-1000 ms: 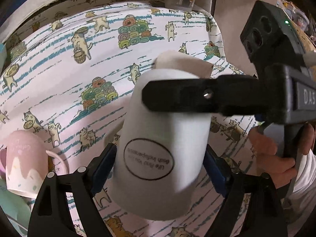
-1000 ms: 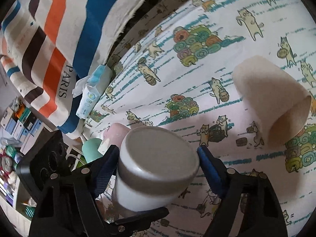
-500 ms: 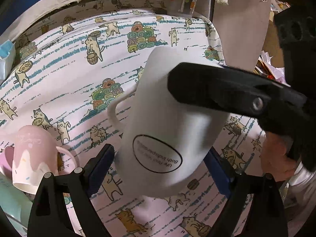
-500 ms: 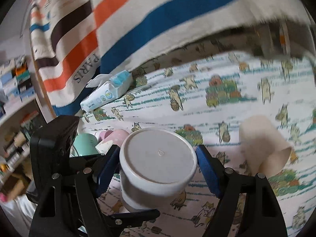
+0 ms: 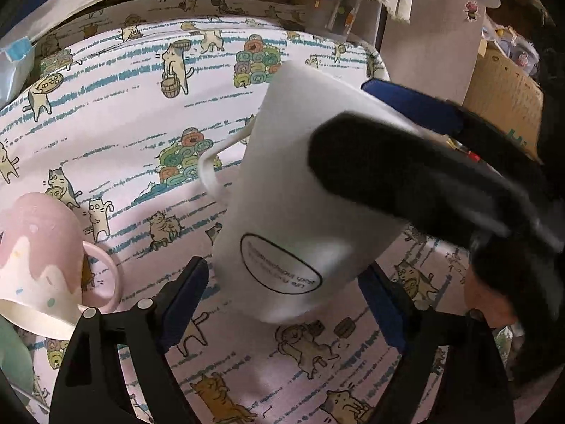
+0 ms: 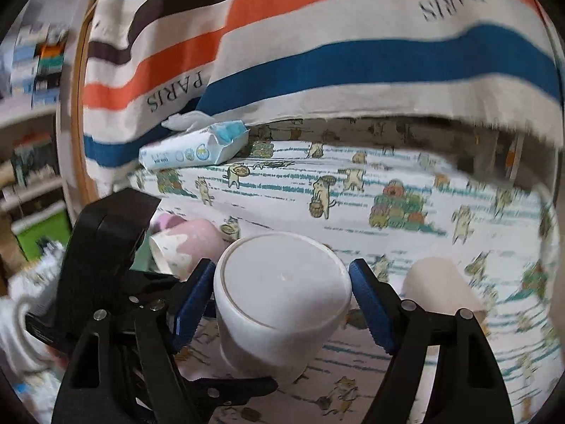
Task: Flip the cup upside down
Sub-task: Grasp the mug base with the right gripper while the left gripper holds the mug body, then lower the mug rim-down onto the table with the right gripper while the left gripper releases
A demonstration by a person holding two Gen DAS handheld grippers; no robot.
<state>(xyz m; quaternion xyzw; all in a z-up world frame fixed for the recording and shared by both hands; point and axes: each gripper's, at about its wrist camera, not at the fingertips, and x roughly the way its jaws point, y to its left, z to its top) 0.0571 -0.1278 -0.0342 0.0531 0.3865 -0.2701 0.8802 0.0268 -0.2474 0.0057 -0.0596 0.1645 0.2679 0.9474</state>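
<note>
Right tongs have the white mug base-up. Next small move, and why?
Probably lower it straight down, levelling the rim on the way. The right tongs clamp the white mug with its base facing up, so the flip looks nearly done, but the left wrist view shows it tilted and apparently above the tablecloth. Release only once the rim sits flat.

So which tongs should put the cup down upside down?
Right. The right tongs pinch the white mug by its sides, flat bottom facing them; whether the left tongs grip it is unclear.
</note>
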